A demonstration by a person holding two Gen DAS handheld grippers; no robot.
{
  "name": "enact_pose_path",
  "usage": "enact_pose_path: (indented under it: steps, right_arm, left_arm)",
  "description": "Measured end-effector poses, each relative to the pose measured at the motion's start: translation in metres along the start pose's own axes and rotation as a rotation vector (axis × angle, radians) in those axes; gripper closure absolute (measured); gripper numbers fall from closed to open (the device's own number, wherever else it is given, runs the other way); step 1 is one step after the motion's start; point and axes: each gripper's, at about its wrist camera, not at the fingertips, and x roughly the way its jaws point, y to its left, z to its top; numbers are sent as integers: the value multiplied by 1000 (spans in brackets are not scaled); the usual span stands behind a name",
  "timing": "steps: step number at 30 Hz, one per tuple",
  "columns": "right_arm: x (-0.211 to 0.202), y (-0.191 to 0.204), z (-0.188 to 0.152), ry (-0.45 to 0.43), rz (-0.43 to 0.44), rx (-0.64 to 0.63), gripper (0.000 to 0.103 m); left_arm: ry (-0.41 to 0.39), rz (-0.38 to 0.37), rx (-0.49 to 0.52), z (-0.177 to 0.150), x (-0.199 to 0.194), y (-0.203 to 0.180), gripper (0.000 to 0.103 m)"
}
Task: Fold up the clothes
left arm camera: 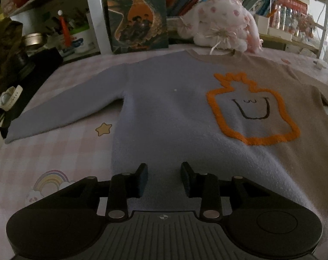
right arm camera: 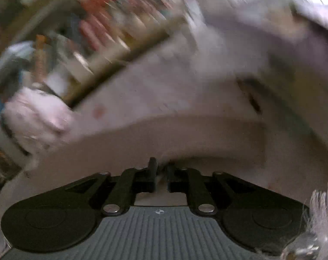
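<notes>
Currently: sweater, soft, light, limp; spread flat on bed. Left gripper fingers wide above near hem. Right gripper fingers narrow, pinching beige cloth.

Sweater: half pale blue, half beige, split down the middle; orange fuzzy outline on the chest, crowned shape, enclosing a thin black line-drawn face; bed sheet: pale pink and white check, printed with a yellow star and a pastel rainbow; plush toy: white with pink spots; book cover: dark teal with an orange centre and pale lettering; left gripper: black, with blue pads; right gripper: black, over beige cloth; the rest of that view is blurred.
</notes>
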Motion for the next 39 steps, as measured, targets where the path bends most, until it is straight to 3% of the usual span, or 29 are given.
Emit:
enact_pose_path:
  steps: [1,3,7,11,14,18,19,22,24,26,27,39]
  right_arm:
    - [-1,-3,-2,-2,1,17,71]
    - [-2,-8,-5,-7,5,51,57]
    - [-16,2,-27,70,75,-21,56]
    - [-29,33,-63,182,171,-238,56]
    - [-33,55,-86,190,156,-372,57]
    - [-37,83,-117,200,134,-550,62]
    - [-38,87,-120,195,125,-578,69]
    - [-35,93,-123,197,129,-608,92]
    - [-30,97,-124,196,131,-614,93]
    - [-27,103,-125,180,120,-622,95]
    - [-25,105,-125,172,115,-626,95]
    - [-5,132,-123,94,46,-646,95]
  left_arm:
    - [8,3,12,1,0,-1,68]
    - [2,20,39,2,-4,-1,68]
    - [-25,51,22,2,-11,8,61]
    - [-33,60,-73,2,-11,29,48]
    - [-24,60,-118,2,-7,40,41]
    - [-1,58,-122,0,-1,43,41]
    - [5,49,-132,0,1,44,41]
    - [31,3,-165,-1,5,49,48]
    - [31,-41,-183,-1,6,52,77]
    - [28,-61,-184,1,7,54,94]
    - [26,-62,-182,2,8,55,97]
    - [-12,-93,-169,13,20,69,93]
